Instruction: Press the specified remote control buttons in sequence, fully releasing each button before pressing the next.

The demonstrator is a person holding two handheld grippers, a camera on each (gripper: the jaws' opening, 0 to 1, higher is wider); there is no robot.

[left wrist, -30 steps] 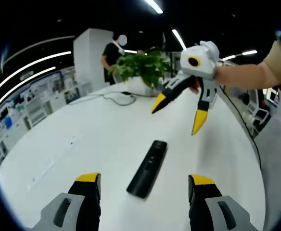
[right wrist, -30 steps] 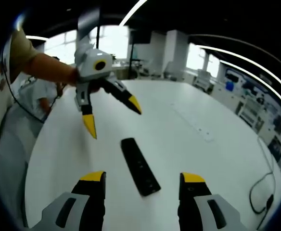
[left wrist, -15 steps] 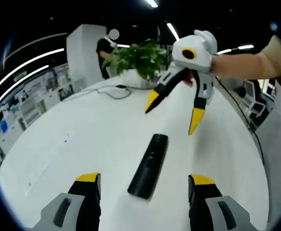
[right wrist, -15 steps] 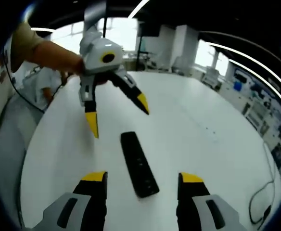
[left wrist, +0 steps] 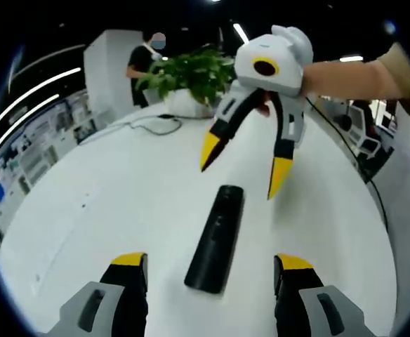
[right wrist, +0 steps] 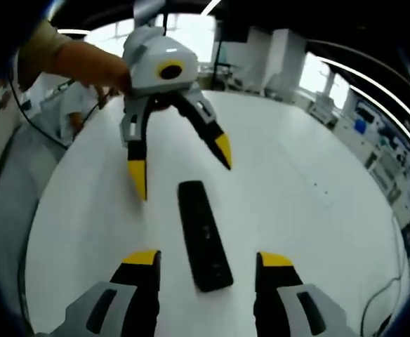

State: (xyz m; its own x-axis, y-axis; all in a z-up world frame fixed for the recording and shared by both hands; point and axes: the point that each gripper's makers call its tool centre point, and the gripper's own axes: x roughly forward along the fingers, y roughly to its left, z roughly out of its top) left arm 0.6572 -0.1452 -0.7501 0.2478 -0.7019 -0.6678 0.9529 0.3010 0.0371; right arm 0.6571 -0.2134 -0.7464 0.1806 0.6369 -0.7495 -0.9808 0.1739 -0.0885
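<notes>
Black remote control [left wrist: 215, 237] lies flat on the white table [left wrist: 107, 210], lengthwise between the two facing grippers. Left gripper [left wrist: 208, 270]: jaws wide apart, holding nothing, low at the remote's near end. Right gripper [left wrist: 241, 166]: jaws spread, empty, yellow tips just above the remote's far end. Potted plant [left wrist: 187, 74] and cable [left wrist: 152, 126] at the far table edge, a person standing behind.

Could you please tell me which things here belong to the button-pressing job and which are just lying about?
Belongs to the job:
- remote control
- left gripper, open
- right gripper, open

Just lying about:
- potted plant
- cable
- white table, which bears it all
</notes>
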